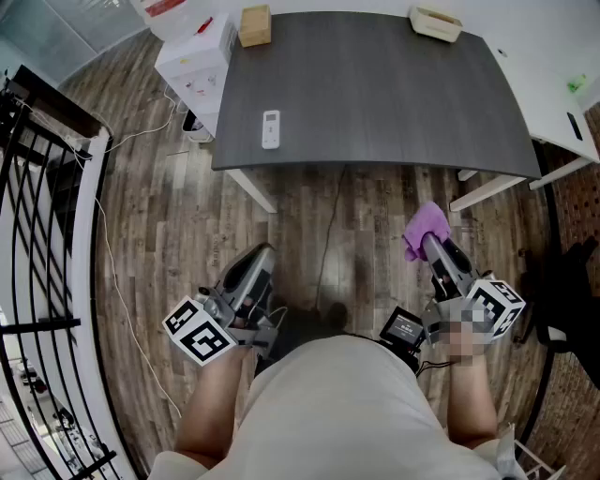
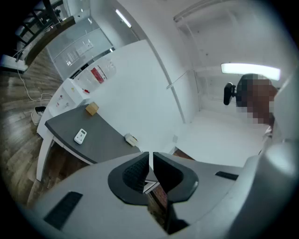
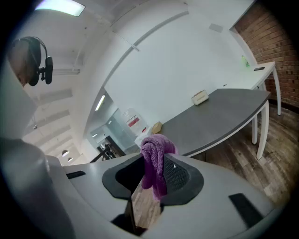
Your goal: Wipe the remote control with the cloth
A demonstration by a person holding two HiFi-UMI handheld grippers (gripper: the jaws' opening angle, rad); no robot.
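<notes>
The white remote control lies on the dark grey table, near its front left; it also shows small in the left gripper view. Both grippers hang over the wooden floor, short of the table's front edge. My left gripper is shut with nothing between its pads. My right gripper is shut on a purple cloth, which bunches up over the jaws in the right gripper view.
A cardboard box and a beige object sit at the table's far edge. A white cabinet stands left of the table, a white desk to its right. Black railing runs along the left, with a cable on the floor.
</notes>
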